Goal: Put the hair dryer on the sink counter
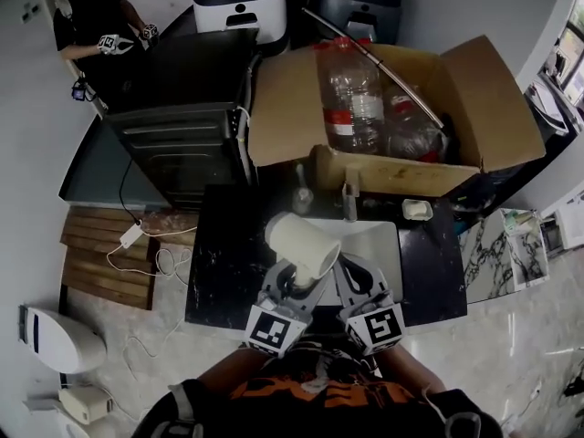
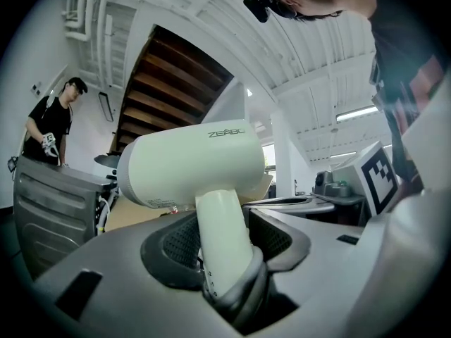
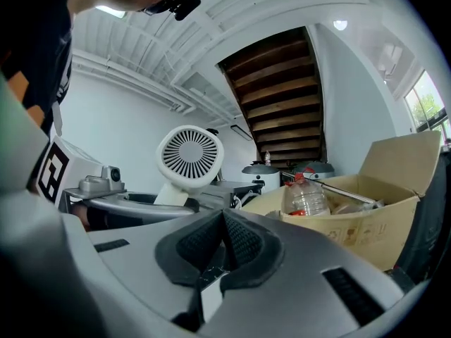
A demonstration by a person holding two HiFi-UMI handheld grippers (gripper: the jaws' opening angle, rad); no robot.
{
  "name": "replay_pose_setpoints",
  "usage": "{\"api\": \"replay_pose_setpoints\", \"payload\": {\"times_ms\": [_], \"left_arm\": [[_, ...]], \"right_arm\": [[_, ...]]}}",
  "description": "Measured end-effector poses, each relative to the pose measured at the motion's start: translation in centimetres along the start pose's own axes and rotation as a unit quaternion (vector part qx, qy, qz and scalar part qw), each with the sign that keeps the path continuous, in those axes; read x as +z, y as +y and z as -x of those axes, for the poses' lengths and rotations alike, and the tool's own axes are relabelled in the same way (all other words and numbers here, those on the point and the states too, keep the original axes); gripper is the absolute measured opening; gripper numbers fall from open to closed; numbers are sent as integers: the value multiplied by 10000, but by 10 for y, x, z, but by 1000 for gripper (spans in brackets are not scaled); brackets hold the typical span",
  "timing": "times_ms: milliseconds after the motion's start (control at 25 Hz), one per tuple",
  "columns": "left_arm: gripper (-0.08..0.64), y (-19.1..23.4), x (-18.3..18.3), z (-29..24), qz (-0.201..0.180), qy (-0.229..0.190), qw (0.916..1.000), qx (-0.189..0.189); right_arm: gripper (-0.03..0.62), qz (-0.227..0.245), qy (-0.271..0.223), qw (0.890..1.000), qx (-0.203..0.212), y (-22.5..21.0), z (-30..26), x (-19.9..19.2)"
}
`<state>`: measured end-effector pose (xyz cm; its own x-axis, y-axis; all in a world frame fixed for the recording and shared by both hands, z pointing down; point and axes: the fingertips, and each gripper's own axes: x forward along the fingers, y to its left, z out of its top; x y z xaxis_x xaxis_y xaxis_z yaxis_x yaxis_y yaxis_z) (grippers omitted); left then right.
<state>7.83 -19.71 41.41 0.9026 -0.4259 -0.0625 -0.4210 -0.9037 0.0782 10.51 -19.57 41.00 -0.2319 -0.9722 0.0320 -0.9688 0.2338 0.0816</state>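
- The hair dryer [image 1: 301, 243] has not yet been set down: it is held in the air at the lower middle of the head view, over the front of the black desk [image 1: 228, 263] and the left rim of the white sink [image 1: 379, 245].
- The left claw [image 2: 225, 248] is clenched on the hair dryer's handle, which is seen pinched between the 2 ribbed pads in the left gripper view, with the barrel lying crosswise above them.
- The right claw [image 3: 224, 241] is shut with nothing gripped between its pads. It is held just beside the left claw at the lower middle of the head view.
- In the right gripper view the round rear grille of the hair dryer is seen left of centre.
- What is judged to be left: the hair dryer must be lowered onto a bare part of the desk beside the sink and then released.
- A cardboard box [image 1: 401, 173] with its flaps open fills the upper right of the head view. In it a tall clear bottle [image 1: 354, 99] with a red band stands upright, a 2nd clear bottle [image 1: 411, 128] lies beside it, and a thin rod [image 1: 374, 62] is laid across them.
- Nothing is seen in the part of the sink that shows. Its left part is hidden by the hair dryer.
- A small white dish [image 1: 417, 210] sits at the back right of the desk. Its contents cannot be made out.
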Motion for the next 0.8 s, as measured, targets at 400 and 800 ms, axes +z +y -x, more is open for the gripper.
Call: {"api": "replay_pose_setpoints", "payload": {"times_ms": [400, 800], "left_arm": [[216, 20, -4, 4, -40, 23, 9995, 302], [216, 26, -12, 5, -119, 216, 9988, 434]], "right_arm": [[14, 46, 48, 9995, 308, 6, -18, -3], [14, -5, 19, 9993, 385, 6, -20, -8]]}}
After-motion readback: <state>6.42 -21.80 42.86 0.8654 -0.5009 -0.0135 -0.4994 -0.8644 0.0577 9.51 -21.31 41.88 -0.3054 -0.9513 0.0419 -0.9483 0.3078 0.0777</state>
